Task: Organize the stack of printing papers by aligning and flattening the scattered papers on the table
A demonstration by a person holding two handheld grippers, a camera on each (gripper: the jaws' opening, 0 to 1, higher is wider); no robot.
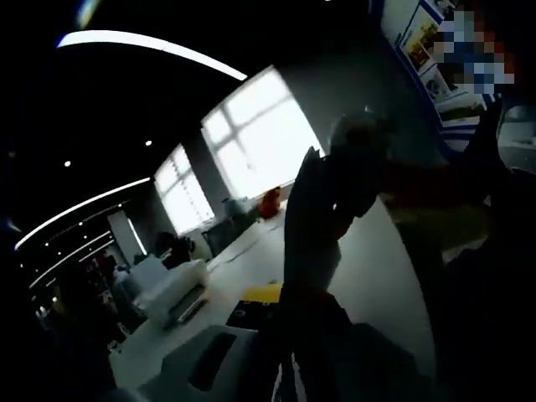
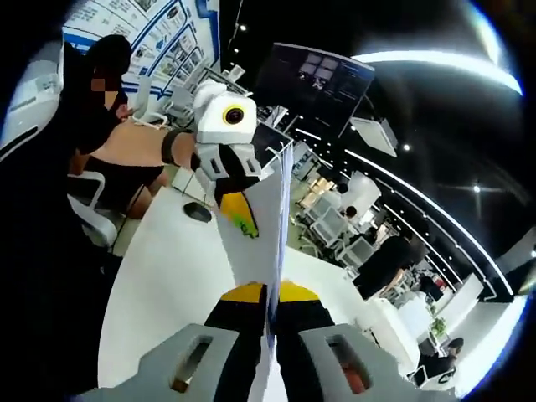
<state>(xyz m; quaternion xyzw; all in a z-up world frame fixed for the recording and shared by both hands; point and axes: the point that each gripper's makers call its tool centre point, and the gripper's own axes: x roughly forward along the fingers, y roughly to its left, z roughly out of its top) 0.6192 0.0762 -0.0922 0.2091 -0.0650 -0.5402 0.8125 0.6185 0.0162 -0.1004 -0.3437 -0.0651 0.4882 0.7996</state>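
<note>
A stack of white printing paper [image 2: 275, 243] stands on edge above the white table [image 2: 167, 276], seen edge-on in the right gripper view. My right gripper [image 2: 272, 306], grey with yellow and black tips, is shut on its near edge. My left gripper [image 2: 239, 205] is shut on the far edge, with a yellow-green fingertip [image 2: 243, 219] pressed on the sheet. In the left gripper view the paper [image 1: 311, 234] is a dark backlit sheet rising from my left gripper [image 1: 303, 314], whose jaws are lost in shadow. Beyond it shows a blurred grey and orange shape, my right gripper [image 1: 368, 146].
A person sits on an office chair [image 2: 84, 209] at the table's far side. A small dark round thing [image 2: 197, 211] lies on the table near them. A white printer [image 1: 172, 293] and a yellow item [image 1: 264, 293] sit on the table. Desks and people stand farther back.
</note>
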